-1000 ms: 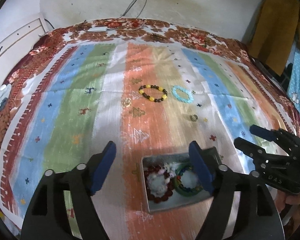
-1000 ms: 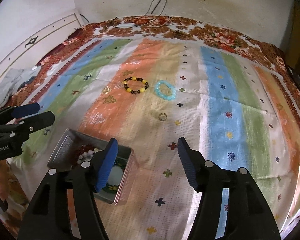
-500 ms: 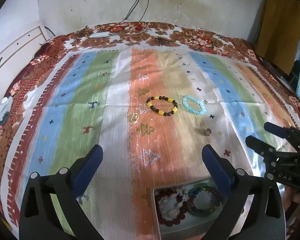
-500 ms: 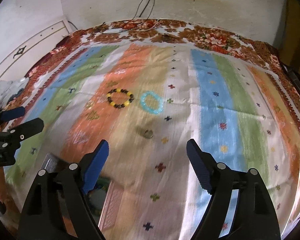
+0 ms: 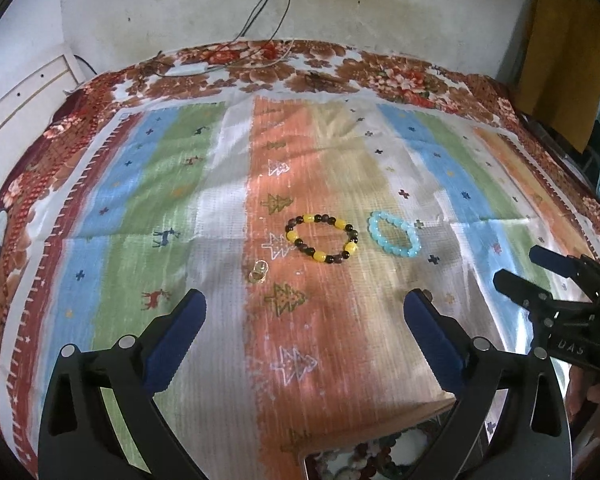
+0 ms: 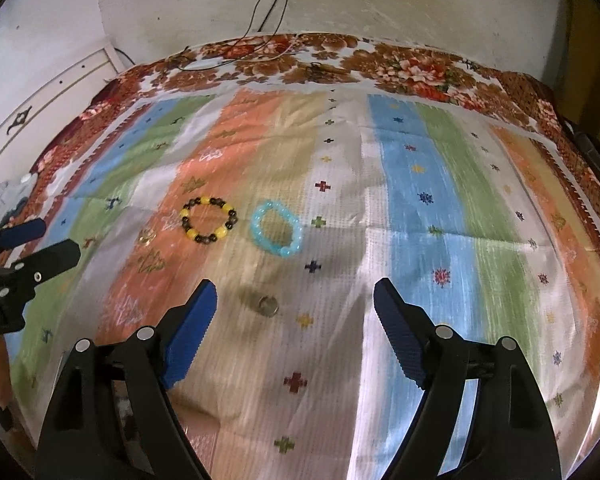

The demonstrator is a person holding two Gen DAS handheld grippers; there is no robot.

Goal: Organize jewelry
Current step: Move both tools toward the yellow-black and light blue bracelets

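Blue-padded, both the left hand-held gripper [image 5: 304,312] and right hand-held gripper [image 6: 294,302] gape empty above the ring [image 6: 268,305].

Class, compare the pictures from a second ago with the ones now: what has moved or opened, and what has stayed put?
Both grippers moved forward over the cloth, away from the tin, now at the bottom edge. The left gripper and right gripper opened wider; neither holds anything. The yellow bracelet, blue bracelet and both rings stayed where they lay.

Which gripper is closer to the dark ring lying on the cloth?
Right. The dark ring lies just ahead of the open right gripper, between its fingers. The left gripper sits off to its left.
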